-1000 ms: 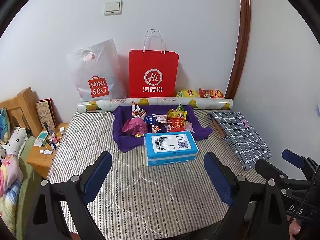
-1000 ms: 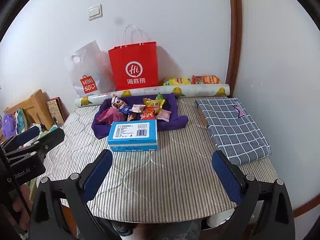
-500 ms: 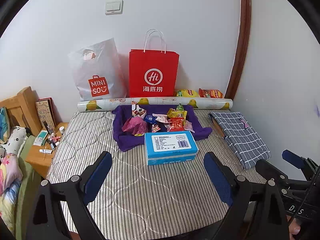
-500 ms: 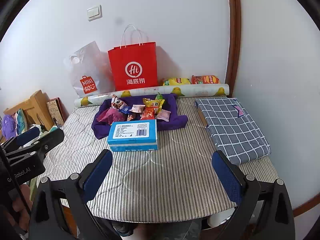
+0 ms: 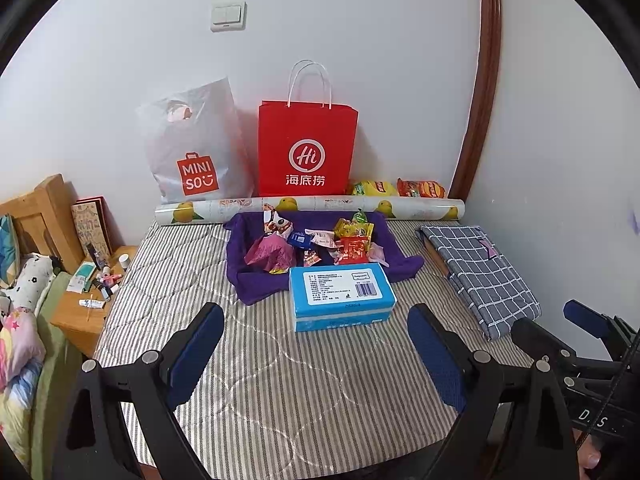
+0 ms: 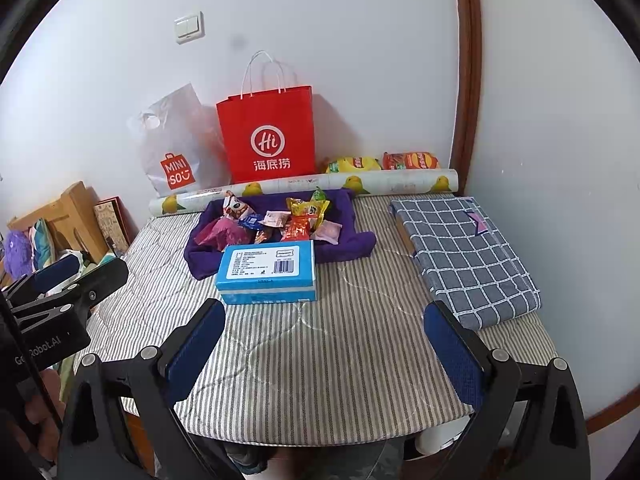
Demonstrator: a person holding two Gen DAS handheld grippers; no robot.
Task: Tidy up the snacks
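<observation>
White walls are enclosing the striped tabletop. Ahead of both released tools, left tool and right tool, the blue box is lying crosswise, snacks sitting just beyond on purple cloth.

The striped mattress holds many things. In the middle lies a purple cloth with snacks on it. A blue box sits just in front. A checked folded cloth lies on the right. Far back lies a paper roll, with two bags behind it.
</observation>
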